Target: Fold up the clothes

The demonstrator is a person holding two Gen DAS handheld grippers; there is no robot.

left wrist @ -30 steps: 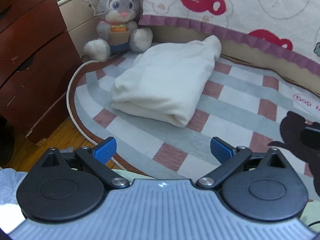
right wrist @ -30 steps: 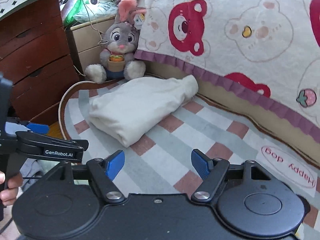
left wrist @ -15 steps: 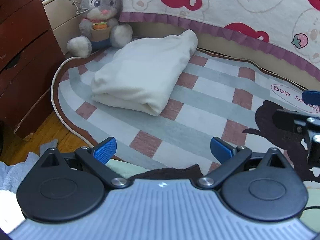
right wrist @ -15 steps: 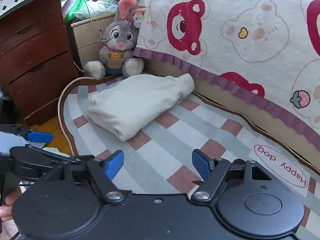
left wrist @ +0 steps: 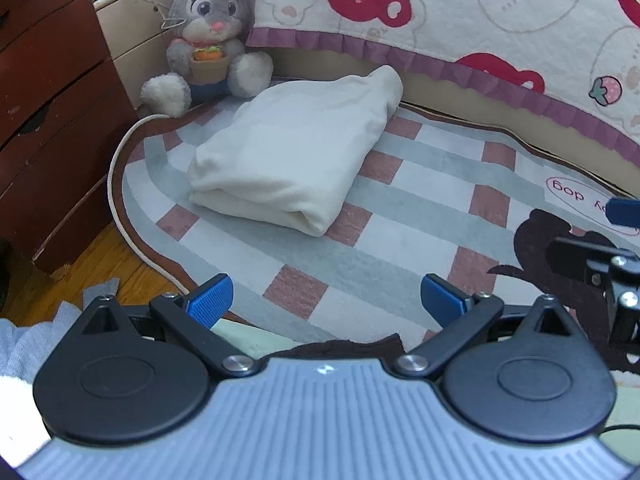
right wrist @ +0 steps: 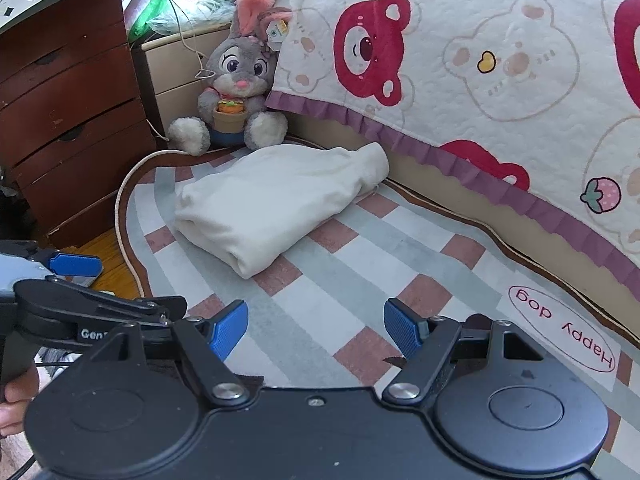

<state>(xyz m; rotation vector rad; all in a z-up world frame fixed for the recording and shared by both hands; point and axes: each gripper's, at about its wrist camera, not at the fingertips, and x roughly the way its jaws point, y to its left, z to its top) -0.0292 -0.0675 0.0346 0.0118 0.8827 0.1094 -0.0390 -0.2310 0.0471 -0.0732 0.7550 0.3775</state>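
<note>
Cloth (left wrist: 292, 156), cream and folded into a thick bundle, is lying on the checked rug (left wrist: 420, 184) just in front of the plush rabbit (left wrist: 208, 36). Left tongs (left wrist: 324, 300) and right tongs (right wrist: 316, 330) are hovering nearer the camera than the bundle, both spread wide and gripping nothing.

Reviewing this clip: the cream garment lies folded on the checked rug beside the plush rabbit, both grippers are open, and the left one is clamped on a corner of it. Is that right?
Not quite. The left gripper holds nothing: its jaws stand open over bare checked rug, well short of the folded cream garment. The left wrist view shows this. The rest stands: the garment lies folded beside the plush rabbit, and the right gripper is open too.
</note>
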